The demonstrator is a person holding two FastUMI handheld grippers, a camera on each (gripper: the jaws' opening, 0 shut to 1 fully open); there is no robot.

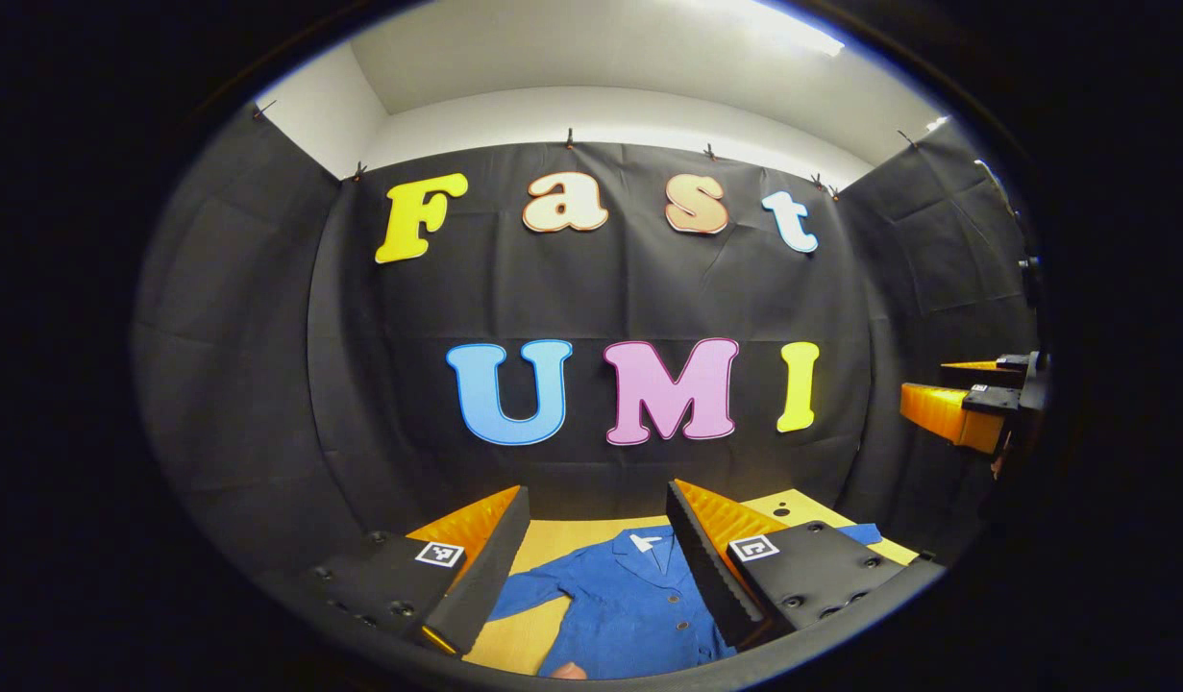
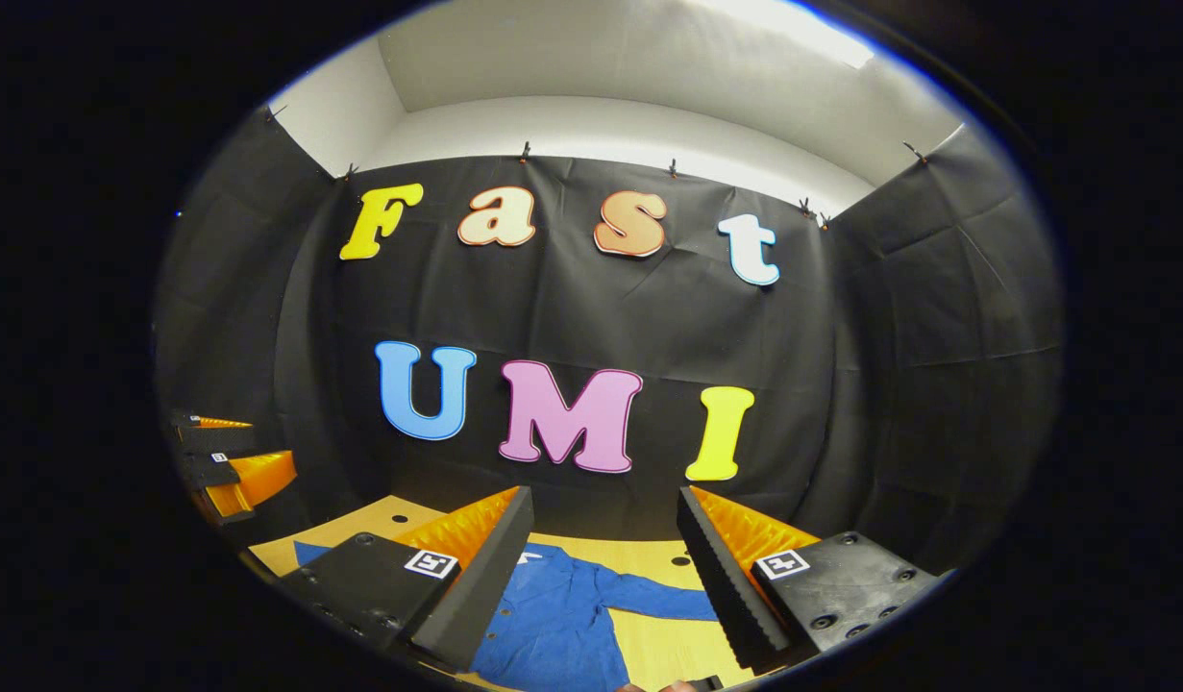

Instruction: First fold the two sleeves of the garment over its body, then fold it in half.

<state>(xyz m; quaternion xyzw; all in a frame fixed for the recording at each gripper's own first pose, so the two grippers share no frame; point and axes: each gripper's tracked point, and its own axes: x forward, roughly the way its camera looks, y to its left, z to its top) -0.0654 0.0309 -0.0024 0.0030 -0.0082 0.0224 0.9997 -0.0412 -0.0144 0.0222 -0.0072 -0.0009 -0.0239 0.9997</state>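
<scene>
Both tongs — left (image 1: 598, 557), right (image 2: 605, 567) — agape, aloft

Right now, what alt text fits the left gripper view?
A blue garment lies spread flat on a wooden table, sleeves still unfolded, seen between the open jaws of the left gripper held above it. The right gripper hangs at the right edge.

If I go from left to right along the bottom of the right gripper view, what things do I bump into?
The other gripper at the far left edge → this gripper's left finger → the blue shirt lying on the wooden table → this gripper's right finger.
</scene>
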